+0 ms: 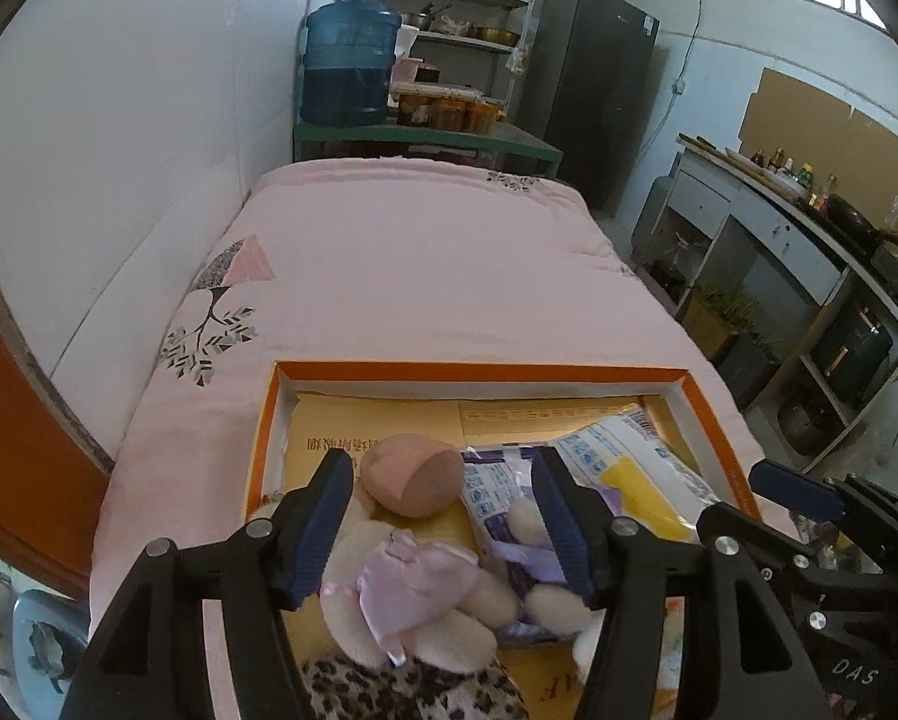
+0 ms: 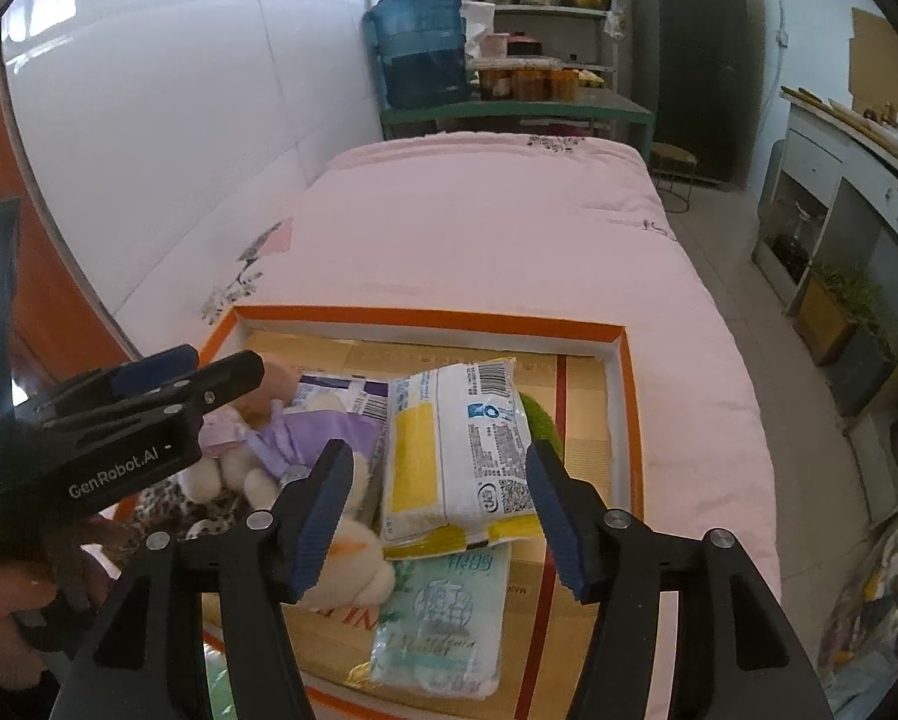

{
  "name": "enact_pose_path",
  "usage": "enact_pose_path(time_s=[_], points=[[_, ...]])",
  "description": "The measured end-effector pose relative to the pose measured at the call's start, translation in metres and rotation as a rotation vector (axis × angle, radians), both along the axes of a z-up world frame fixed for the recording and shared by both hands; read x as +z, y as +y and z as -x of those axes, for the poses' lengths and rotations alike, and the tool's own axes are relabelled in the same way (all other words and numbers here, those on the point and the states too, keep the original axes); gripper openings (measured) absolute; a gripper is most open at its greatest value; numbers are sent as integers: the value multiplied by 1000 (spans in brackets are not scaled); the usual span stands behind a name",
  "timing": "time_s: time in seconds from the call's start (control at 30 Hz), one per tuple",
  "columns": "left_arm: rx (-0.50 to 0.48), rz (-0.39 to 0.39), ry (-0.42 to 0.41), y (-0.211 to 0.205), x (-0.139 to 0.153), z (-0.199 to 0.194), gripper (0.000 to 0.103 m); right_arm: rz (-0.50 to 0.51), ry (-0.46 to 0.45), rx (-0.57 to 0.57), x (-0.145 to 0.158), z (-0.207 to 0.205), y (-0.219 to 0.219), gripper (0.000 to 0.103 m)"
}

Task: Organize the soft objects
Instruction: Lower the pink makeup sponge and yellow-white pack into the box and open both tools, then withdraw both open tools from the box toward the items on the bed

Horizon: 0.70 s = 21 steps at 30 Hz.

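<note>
Soft objects fill an orange-rimmed box point(image 1: 712, 414) that sits on the near end of a pink bedspread point(image 1: 425, 276). At the left of the box, a plush toy in a lilac dress point(image 1: 416, 585) lies below the left gripper point(image 1: 443, 531), a leopard-print cloth point(image 1: 401, 690) on its near side and a peach sponge egg point(image 1: 413, 474) just beyond it. The blue pads of that gripper stand well apart, one on each side of the toy and pressing on nothing; the toy's pale limbs splay toward the camera, so it has no clear long axis. Further right, a white and yellow packet point(image 2: 457, 450) lies between the wide-open fingers of the right gripper point(image 2: 440, 516), which also holds nothing. Its long axis runs away from the camera, roughly along the fingers, so they could close across its short width. A pale green tissue pack point(image 2: 440, 624) lies nearer, partly under the packet. The right gripper is plainly the closer one to both packs, the left to the plush and the egg.
</note>
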State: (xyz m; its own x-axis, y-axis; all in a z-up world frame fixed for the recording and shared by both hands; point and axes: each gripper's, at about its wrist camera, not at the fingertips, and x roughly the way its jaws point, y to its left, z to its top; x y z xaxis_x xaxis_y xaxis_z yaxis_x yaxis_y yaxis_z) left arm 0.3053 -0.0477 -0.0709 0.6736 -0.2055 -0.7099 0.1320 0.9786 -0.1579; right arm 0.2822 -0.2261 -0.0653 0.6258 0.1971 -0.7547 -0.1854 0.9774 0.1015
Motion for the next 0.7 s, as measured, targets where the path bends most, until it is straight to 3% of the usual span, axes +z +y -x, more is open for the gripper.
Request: enact_pose_path(time_s=[0.7], points=[[7, -15, -74, 9, 41, 66, 62, -20, -47, 9, 37, 62, 8, 62]])
